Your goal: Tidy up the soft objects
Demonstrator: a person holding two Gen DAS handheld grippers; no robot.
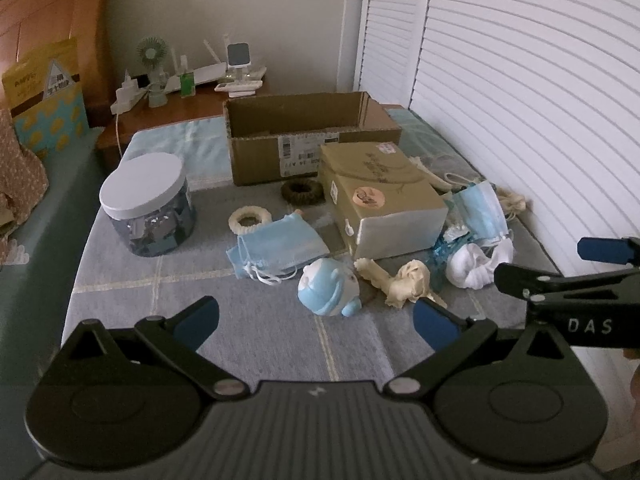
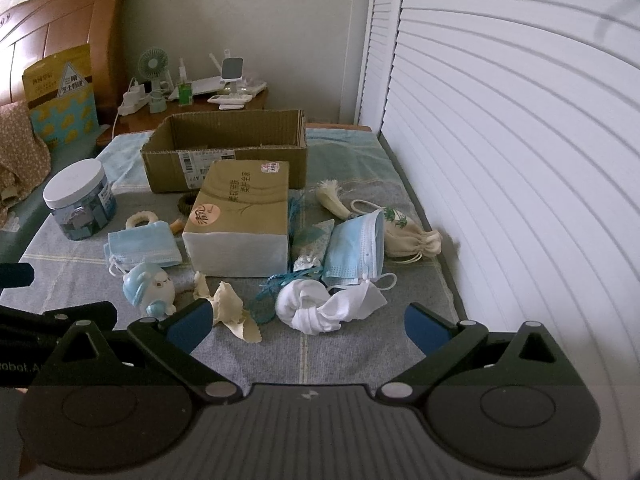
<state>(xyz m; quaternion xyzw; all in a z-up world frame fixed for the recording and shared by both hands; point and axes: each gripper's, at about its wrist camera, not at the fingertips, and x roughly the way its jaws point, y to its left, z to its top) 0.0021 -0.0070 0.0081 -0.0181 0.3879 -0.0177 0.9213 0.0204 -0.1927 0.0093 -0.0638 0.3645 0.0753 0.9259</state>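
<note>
Sitting empty at the bed's (image 2: 360, 360) far edge, the cardboard box (image 2: 224, 152) shows nothing sorted; masks (image 2: 356, 248), white sock (image 2: 316, 308) and plush toy (image 2: 150, 288) lie scattered nearer. Both left gripper (image 1: 316, 320) and right gripper (image 2: 308, 324) gape wide, holding nothing.

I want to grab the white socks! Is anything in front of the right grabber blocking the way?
Nothing visible blocks it. The right gripper is open, and the bundled white socks lie on the bedspread just beyond its fingertips. A cream cloth sits to the left, a blue mask behind.
</note>
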